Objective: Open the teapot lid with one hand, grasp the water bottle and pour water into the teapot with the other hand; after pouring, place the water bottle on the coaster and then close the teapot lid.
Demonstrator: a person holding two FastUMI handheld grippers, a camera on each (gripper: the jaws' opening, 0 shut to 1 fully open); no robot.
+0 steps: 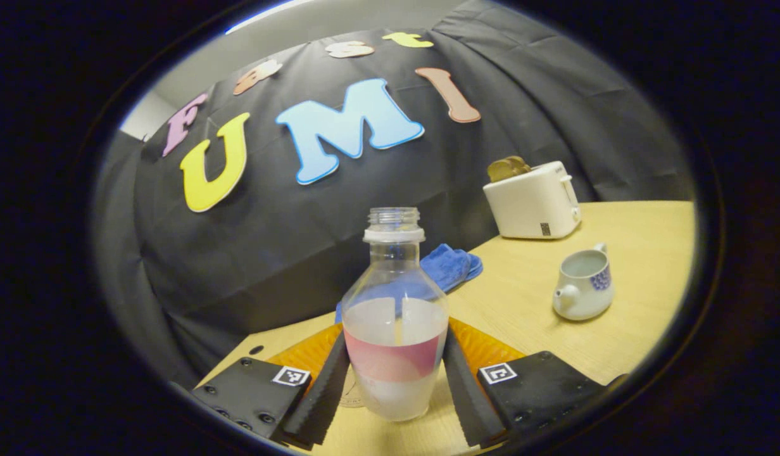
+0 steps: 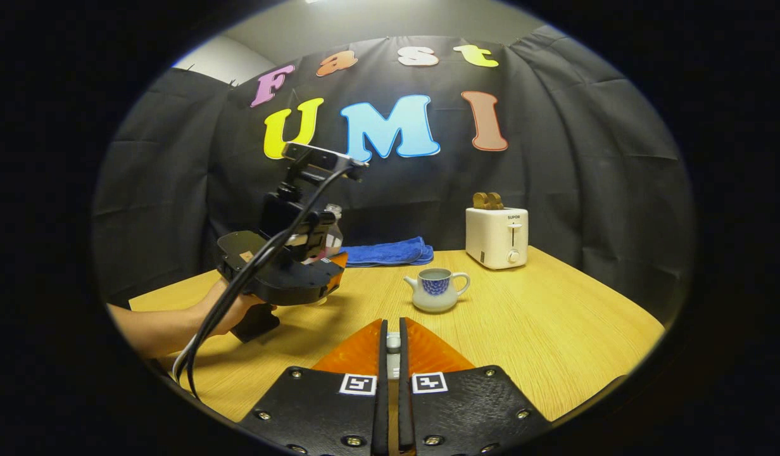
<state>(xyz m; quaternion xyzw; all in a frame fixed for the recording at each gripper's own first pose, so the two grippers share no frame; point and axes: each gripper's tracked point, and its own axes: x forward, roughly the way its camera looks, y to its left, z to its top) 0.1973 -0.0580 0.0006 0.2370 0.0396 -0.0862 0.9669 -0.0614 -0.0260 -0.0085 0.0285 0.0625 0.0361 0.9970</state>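
Observation:
A clear, uncapped water bottle (image 1: 395,316) with a pink label, partly filled, stands upright between the fingers of my left gripper (image 1: 395,342), which press on both of its sides. The white teapot (image 1: 583,285) with a blue pattern sits lidless on the table to the right. In the right gripper view, my right gripper (image 2: 393,329) is shut on a small pale piece, the teapot lid (image 2: 394,345), held low in front of the teapot (image 2: 435,288). A hand holds the left gripper (image 2: 282,266) over the table's left side, and the bottle (image 2: 332,233) peeks out behind it.
A white toaster (image 2: 496,237) with bread in it stands at the back right. A folded blue cloth (image 2: 390,253) lies against the wall behind the teapot. A pale round disc (image 1: 351,394) shows under the left finger by the bottle's base. The wooden table (image 2: 554,329) ends near the wall.

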